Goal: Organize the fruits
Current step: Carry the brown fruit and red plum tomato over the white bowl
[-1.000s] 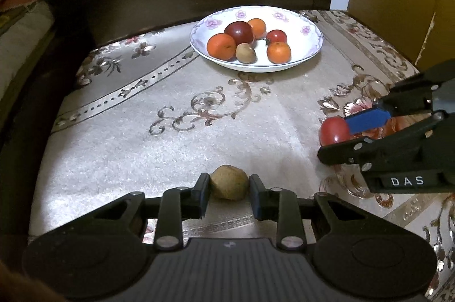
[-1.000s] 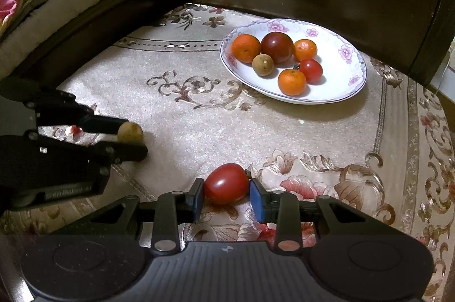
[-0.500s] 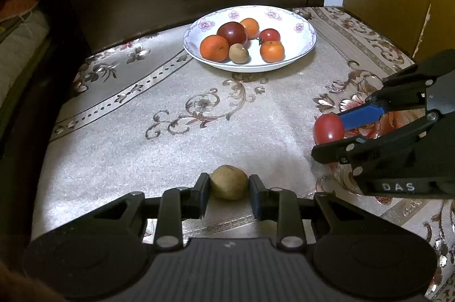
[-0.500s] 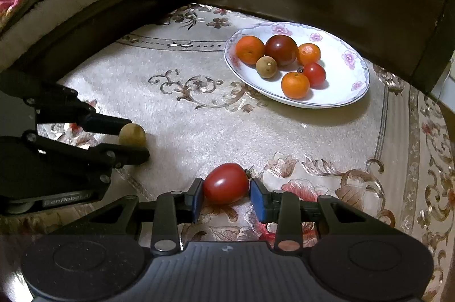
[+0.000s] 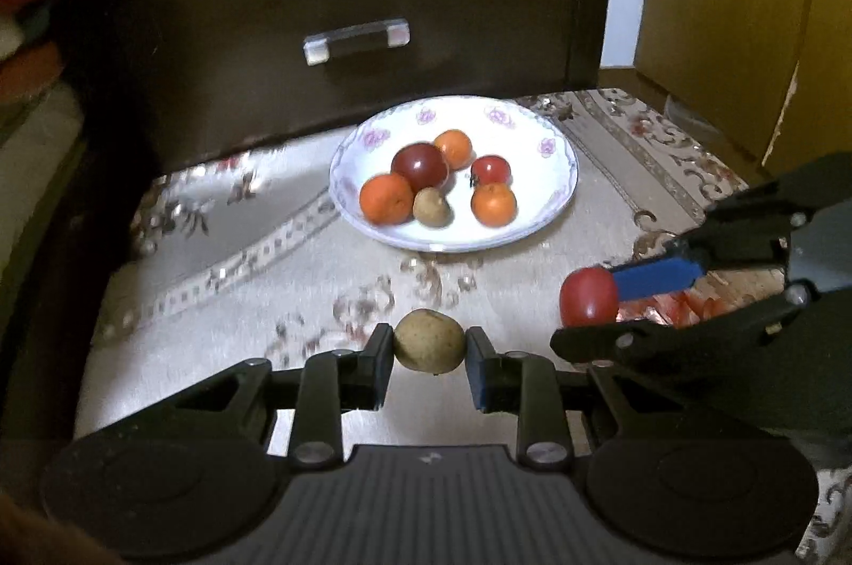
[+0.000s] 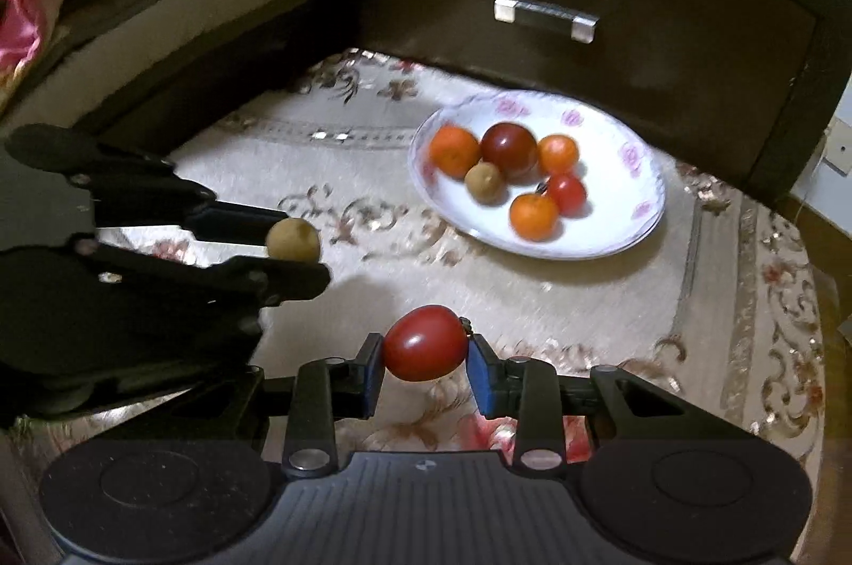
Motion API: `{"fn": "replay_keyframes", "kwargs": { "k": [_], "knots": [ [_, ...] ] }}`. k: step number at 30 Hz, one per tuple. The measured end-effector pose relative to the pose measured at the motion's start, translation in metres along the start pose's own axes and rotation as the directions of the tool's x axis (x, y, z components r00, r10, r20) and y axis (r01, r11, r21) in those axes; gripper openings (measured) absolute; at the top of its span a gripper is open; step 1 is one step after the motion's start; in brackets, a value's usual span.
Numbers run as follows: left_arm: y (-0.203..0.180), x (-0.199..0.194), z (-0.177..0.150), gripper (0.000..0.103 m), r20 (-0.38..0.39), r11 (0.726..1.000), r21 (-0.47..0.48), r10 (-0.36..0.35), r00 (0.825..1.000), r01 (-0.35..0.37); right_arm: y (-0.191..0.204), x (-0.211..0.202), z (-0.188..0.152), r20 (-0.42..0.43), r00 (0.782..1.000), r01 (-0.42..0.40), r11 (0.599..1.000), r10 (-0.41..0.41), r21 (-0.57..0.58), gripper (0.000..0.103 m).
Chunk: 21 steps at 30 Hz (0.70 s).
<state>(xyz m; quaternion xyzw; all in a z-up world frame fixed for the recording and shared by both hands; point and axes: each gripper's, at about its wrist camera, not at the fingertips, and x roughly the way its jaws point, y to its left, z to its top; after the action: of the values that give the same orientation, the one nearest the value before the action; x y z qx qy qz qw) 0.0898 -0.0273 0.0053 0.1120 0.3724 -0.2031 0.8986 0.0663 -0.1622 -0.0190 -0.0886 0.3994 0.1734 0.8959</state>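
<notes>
Clamping a small round tan-brown fruit (image 5: 429,341), left gripper (image 5: 429,352) has both pads pressed on it, lifted clear of the beige floral cloth (image 5: 298,277); right gripper (image 6: 424,354) pinches a glossy red oval tomato (image 6: 424,343) between blue pads (also off the cloth); beyond both, white floral-rimmed plate (image 5: 554,192) holds six fruits, in front of dark wooden drawer (image 5: 373,6).

Right tongs (image 6: 424,350) clamp red tomato (image 6: 423,342).
</notes>
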Motion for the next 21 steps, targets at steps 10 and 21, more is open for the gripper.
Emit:
{"fn": "replay_keyframes", "kwargs": {
  "k": [10,21],
  "knots": [
    [0.003,0.022,0.045,0.035,0.045,1.0,0.012,0.018,0.999,-0.018,-0.032,0.009,0.03,0.049,0.997,0.054,0.996,-0.058,0.071,0.029],
    [0.006,0.049,0.071,0.034,0.045,0.999,-0.005,0.046,0.998,-0.046,-0.059,0.028,0.051,0.081,0.991,0.102,0.99,-0.11,0.095,0.029]
  ]
}}
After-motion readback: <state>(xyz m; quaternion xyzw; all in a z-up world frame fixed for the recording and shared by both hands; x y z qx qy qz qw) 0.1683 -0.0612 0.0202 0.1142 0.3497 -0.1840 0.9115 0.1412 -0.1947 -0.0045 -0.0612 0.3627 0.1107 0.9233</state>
